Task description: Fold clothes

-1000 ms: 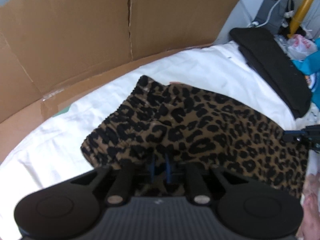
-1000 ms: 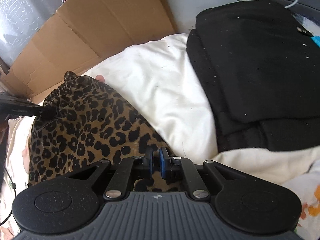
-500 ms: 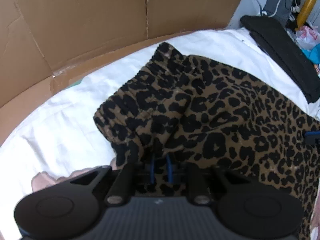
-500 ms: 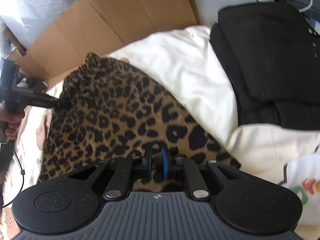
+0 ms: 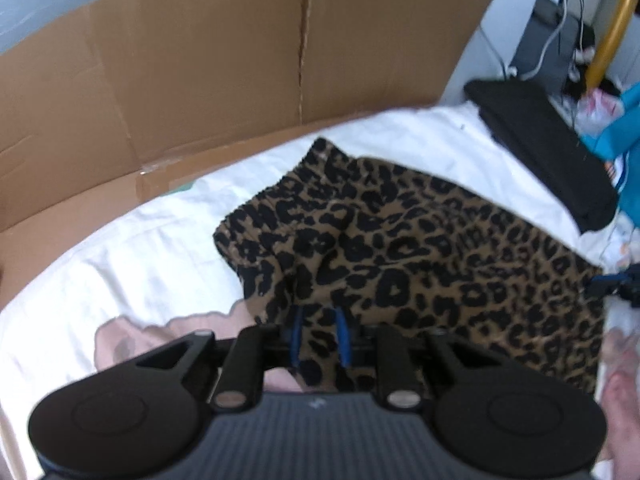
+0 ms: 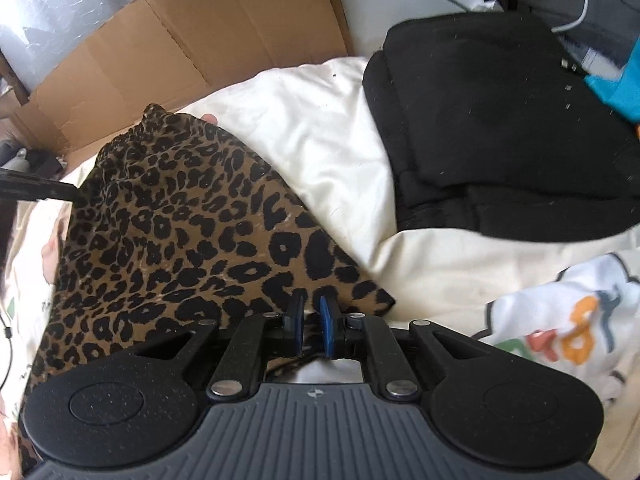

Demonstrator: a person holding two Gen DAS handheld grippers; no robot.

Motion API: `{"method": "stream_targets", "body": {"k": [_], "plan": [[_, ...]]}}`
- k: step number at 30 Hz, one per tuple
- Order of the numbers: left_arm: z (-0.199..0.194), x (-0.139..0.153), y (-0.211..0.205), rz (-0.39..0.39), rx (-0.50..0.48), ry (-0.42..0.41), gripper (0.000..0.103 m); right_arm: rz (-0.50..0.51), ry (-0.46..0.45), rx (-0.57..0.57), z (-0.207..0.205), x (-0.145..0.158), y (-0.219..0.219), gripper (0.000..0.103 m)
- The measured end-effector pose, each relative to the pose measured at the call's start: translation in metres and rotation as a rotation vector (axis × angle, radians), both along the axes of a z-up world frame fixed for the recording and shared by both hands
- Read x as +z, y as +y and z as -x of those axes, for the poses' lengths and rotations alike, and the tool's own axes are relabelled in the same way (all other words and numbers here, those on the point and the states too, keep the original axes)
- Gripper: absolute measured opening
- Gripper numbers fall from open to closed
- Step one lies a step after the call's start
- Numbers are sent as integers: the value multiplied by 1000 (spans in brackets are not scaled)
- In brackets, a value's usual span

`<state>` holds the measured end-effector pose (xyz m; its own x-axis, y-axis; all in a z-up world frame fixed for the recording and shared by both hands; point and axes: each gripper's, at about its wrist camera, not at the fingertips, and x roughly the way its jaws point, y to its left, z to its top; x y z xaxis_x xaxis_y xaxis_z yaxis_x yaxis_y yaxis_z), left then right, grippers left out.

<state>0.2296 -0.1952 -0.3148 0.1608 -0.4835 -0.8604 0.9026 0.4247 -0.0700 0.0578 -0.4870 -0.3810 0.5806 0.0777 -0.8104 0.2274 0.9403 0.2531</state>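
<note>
A: Gripping what, exactly?
B: Left gripper [image 5: 319, 336]: jaws pinch the near edge of the leopard-print garment [image 5: 420, 256], which lies spread on the white bedsheet [image 5: 132, 264]. Right gripper [image 6: 310, 326]: jaws pinch its opposite corner.
A: Surroundings?
B: Cardboard sheet [image 5: 200, 80] behind; folded black clothes [image 6: 500, 128] beside the garment, apart.

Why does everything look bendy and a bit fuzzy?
Left wrist view: the fisheye lens bows the cardboard edge, and the leopard cloth is smeared by blur. Right wrist view: sharper, though the black clothes curve near the rim.
</note>
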Motion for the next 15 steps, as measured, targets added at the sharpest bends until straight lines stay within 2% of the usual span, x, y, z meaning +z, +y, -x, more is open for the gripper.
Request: {"method": "stream_targets", "body": {"k": [2, 6, 10, 15], "plan": [[5, 9, 12, 34, 25, 34, 29, 11, -1, 1, 2, 3, 1, 16], [18, 18, 32, 69, 50, 99, 29, -16, -16, -13, 7, 11, 4, 16], [30, 20, 48, 59, 47, 141, 29, -35, -57, 28, 9, 23, 19, 26], [43, 21, 63, 47, 38, 173, 29, -65, -91, 104, 10, 40, 40, 28]]}}
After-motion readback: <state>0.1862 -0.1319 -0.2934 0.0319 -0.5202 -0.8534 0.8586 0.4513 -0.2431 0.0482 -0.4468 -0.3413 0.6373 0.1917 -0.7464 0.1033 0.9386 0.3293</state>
